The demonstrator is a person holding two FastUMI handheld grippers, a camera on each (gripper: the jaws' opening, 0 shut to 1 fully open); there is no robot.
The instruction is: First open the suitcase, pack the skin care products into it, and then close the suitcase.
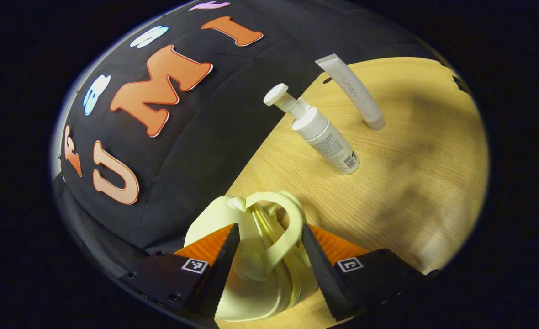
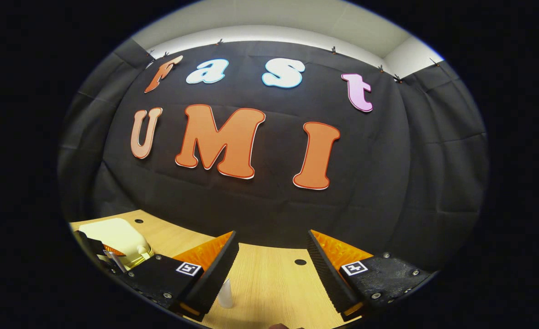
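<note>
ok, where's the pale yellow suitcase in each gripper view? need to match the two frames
Left gripper view: suitcase at bottom centre, between the left gripper fingers, handle up, jaws open around it.
Right gripper view: suitcase at far lower left, on the table, beside the left gripper.
Shared landmark: the wooden table edge against the black cloth wall.

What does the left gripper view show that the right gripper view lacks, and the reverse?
Left gripper view: the pump bottle and tube in full, and the suitcase handle inside the open left hand-held gripper. Right gripper view: white wall above the cloth, the open right hand-held gripper, a cropped white tip I cannot identify. Shared: the pale suitcase, wooden table.
</note>
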